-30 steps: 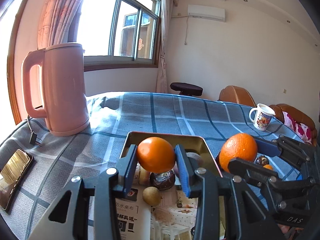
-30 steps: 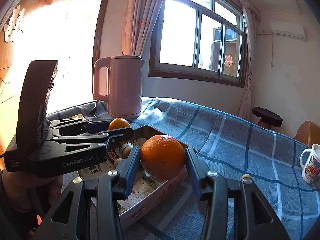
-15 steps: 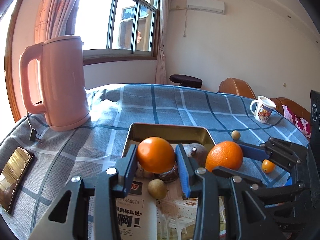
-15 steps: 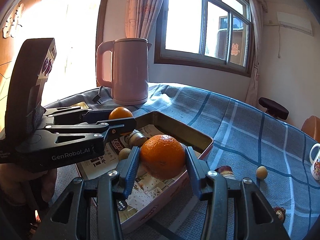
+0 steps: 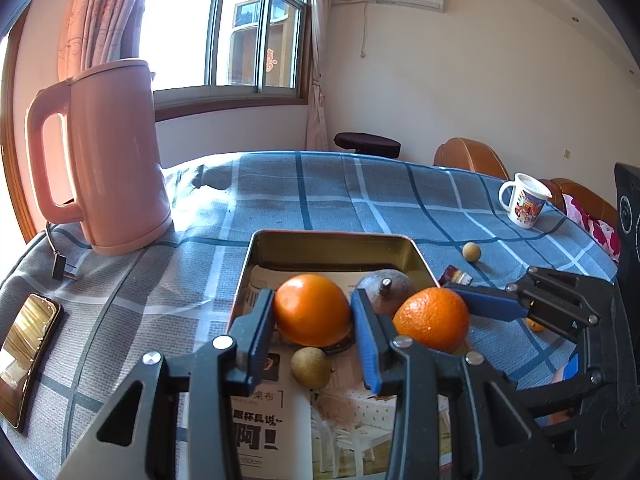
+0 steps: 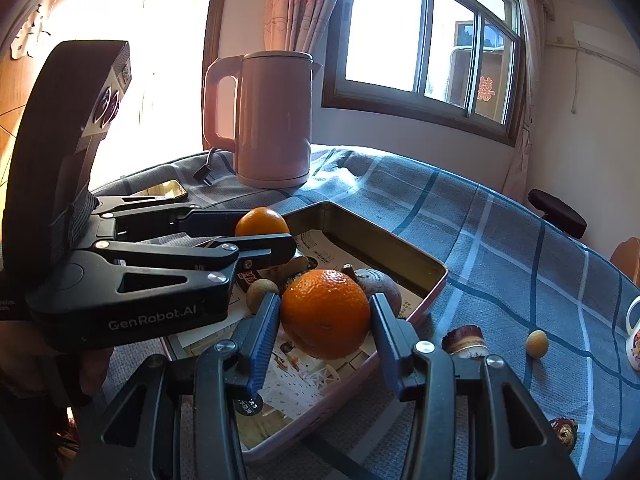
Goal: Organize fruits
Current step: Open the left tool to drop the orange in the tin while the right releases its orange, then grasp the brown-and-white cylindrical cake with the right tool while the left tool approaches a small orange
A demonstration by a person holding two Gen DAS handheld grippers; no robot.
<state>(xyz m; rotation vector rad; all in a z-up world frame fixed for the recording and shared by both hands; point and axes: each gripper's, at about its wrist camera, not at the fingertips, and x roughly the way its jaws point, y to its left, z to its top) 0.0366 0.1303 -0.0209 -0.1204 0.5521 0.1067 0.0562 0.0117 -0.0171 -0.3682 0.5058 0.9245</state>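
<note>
The black smartphone (image 5: 25,354) with its reflective screen was cut off by the left wrist view's edge; the white printed mug (image 6: 634,338) was cropped in the right wrist view.

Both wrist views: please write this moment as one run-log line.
left tool: shut on smooth orange | right tool: shut on dimpled orange | both above gold metal tray

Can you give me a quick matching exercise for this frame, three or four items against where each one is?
Items:
1. smooth orange
2. rough orange
3. pink kettle
4. small round fruit

Places:
A. loose on the cloth, outside the tin
B. between the right gripper fingers
C. on the cloth, beyond the tin's far left corner
D. between the left gripper fingers

Pairs: 1-D, 2-B, 3-C, 4-A
</note>
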